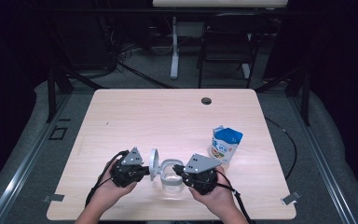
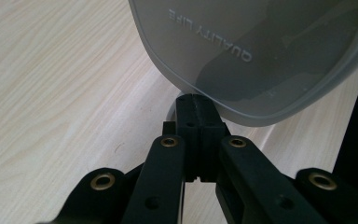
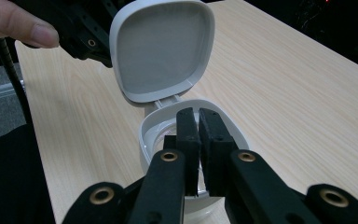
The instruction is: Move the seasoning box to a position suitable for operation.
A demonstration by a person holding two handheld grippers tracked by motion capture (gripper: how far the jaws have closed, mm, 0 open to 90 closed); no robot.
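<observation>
Left claw, jaws closed, pinches the rim of a translucent, rounded-square plastic lid embossed "QUALITY LIFE", hinged upright on a clear container at the pale wood-grain desk's near edge. Right claw, pressed together, grips the container's rim. Farther right, a blue-and-white pouch.

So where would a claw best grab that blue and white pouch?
Probably the top edge of the blue and white pouch, coming from above. It stands upright on the table, and its top narrows to a thin edge that would fit between closing jaws, while the body looks wider.
</observation>
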